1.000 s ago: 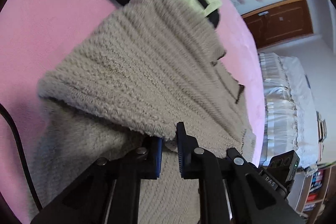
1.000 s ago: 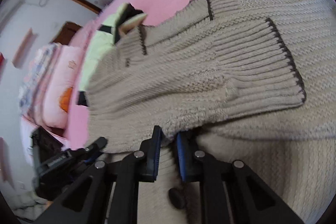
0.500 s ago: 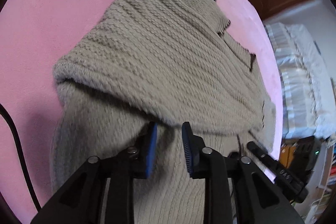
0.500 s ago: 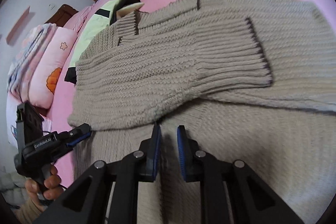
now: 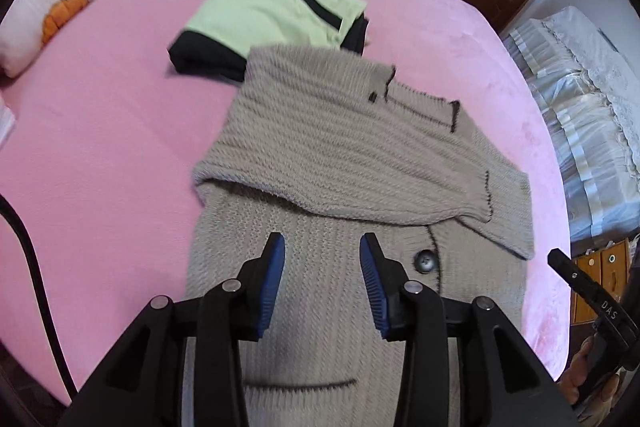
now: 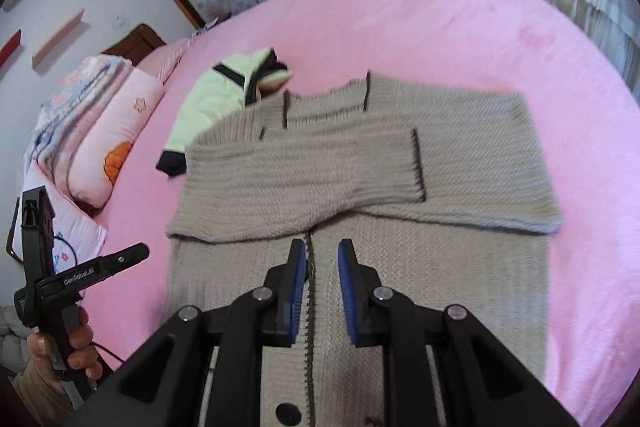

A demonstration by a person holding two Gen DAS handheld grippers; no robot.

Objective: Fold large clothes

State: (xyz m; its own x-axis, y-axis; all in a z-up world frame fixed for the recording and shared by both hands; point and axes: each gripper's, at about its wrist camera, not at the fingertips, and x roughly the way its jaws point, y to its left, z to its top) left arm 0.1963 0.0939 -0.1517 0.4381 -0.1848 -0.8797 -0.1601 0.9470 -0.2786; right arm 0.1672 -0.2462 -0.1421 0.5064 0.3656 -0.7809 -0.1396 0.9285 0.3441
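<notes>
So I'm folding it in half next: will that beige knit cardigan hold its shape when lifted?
Probably not. The beige knit cardigan looks floppy: its folded sleeves drape softly. The chunky knit suggests some weight, so it likely sags between grip points. Its texture should grip well.

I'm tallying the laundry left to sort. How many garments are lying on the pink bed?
2. A beige knit cardigan lies spread in front of both grippers, sleeves folded across its chest. A green-and-black garment lies folded just beyond its collar. More could lie outside the views.
</notes>
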